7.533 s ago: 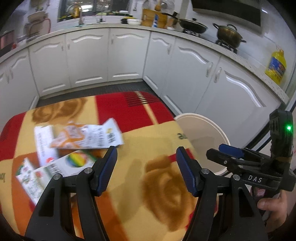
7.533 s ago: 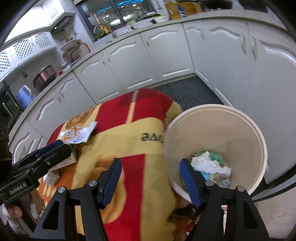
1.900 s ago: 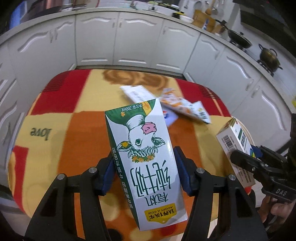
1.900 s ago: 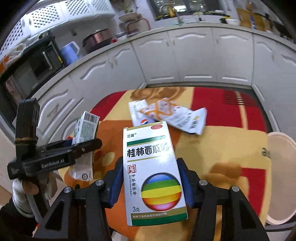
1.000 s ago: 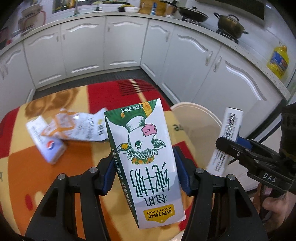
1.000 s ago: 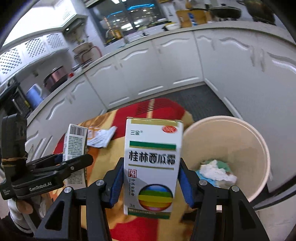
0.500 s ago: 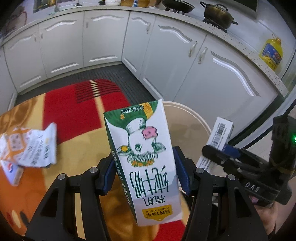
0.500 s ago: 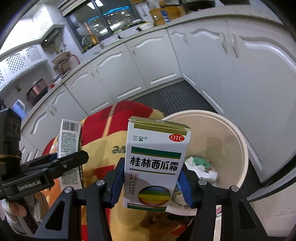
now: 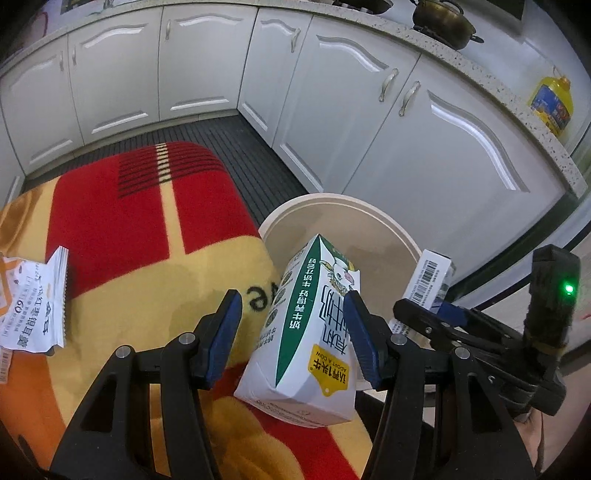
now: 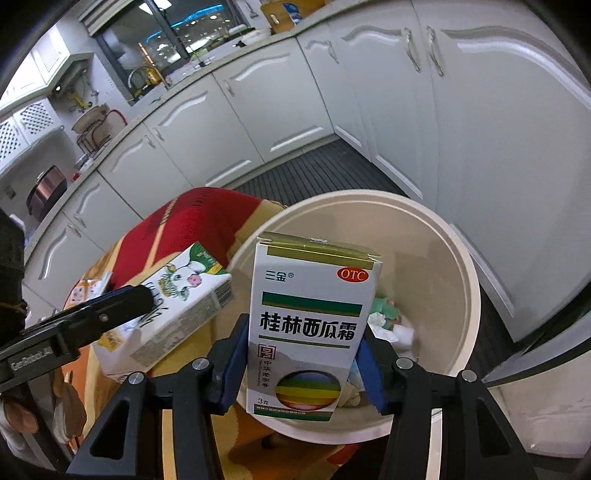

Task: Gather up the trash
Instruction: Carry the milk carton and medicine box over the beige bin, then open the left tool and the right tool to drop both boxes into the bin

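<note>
Both views are evenly and fairly brightly lit from overhead. White streaks of glare run along the glossy cabinet doors (image 9: 443,122) well beyond the claws, and ceiling lights mirror in the dark window (image 10: 166,33) far ahead. Soft shadows sit under the black finger arms. Fisheye bending curves the counter lines, and the corners fall to black. Nearby print stays sharp

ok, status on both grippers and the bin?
Left hand-held gripper: milk carton tilted, off the left pad, slipping toward bin. Right hand-held gripper clamped on medicine box, over the bin mouth. Nothing in the way.
</note>
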Tool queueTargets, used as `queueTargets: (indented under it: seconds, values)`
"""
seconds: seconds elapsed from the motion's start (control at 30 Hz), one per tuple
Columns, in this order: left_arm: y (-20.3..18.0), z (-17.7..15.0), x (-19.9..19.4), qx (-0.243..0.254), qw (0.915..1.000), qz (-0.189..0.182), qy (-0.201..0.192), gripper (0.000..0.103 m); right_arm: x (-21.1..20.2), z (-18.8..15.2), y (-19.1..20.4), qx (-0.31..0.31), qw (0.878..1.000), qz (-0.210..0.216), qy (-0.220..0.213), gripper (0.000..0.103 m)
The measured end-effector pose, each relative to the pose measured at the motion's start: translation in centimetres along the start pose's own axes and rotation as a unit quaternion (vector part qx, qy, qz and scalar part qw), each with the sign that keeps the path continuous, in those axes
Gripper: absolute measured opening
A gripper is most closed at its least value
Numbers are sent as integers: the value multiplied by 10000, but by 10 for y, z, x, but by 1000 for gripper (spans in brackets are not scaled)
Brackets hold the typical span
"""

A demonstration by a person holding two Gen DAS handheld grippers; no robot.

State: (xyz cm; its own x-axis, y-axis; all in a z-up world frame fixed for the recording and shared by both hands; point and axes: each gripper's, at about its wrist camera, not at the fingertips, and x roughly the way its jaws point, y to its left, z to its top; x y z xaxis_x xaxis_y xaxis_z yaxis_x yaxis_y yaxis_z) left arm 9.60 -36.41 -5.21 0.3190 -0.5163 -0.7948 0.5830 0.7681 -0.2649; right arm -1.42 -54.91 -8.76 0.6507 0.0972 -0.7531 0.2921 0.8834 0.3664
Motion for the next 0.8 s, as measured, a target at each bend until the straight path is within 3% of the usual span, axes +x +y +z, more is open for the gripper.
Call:
queueTargets:
  seconds: [0.1, 0.23, 0.53, 0.8]
  values:
    - [1, 0, 0, 9, 10000, 1, -14, 56, 5, 0, -1, 1, 10000, -52, 70, 53]
    - [3, 1, 0, -18, 10000, -46, 13, 56, 9, 1, -2, -46, 9998, -173, 105, 64]
    - [10, 1, -6, -174, 9997, -150, -41, 66, 4, -3, -5, 35, 9998, -159, 109, 65]
    - [15, -3, -14, -212, 9997, -94, -66, 66, 3, -7, 4, 20, 9998, -130, 135, 65]
